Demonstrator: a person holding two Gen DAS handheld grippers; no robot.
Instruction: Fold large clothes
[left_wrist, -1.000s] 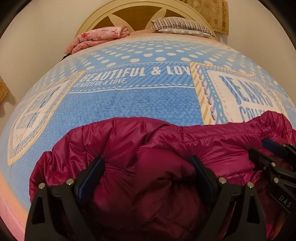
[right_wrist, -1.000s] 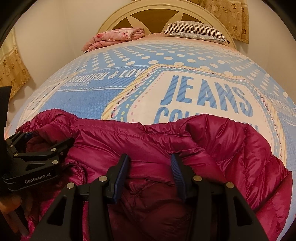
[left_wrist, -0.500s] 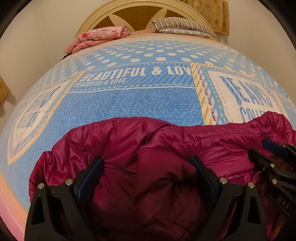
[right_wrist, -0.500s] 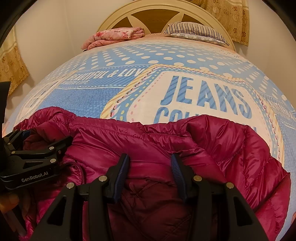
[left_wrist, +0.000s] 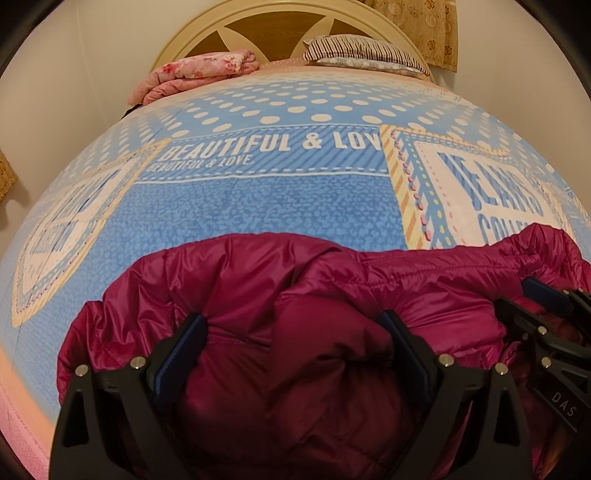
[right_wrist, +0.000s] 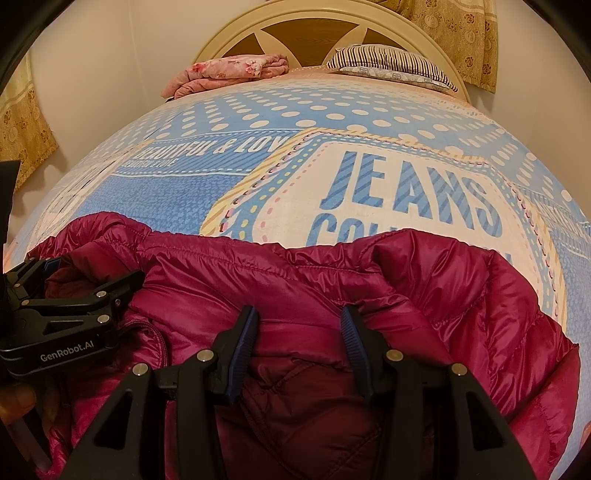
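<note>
A magenta puffer jacket (left_wrist: 258, 277) lies bunched at the near end of the bed, its darker lining showing near the zip (right_wrist: 295, 387). My left gripper (left_wrist: 293, 328) has its jaws wide, and a thick puffy fold fills the gap, puckering at the blue pads. My right gripper (right_wrist: 299, 328) pinches a narrower fold of the jacket (right_wrist: 443, 280) near its upper seam. Each gripper shows in the other's view: the left gripper (right_wrist: 88, 271) at the jacket's left end, the right gripper (left_wrist: 532, 302) at its right end. The near part of the jacket is hidden under the grippers.
The blue printed bedspread (left_wrist: 277, 206) stretches away to a cream headboard (left_wrist: 280, 22). A folded pink floral blanket (right_wrist: 229, 72) and a striped pillow (right_wrist: 391, 62) lie at the far end. Yellow curtains (right_wrist: 461, 33) hang at both sides. A person's fingertip (right_wrist: 14, 398) shows at lower left.
</note>
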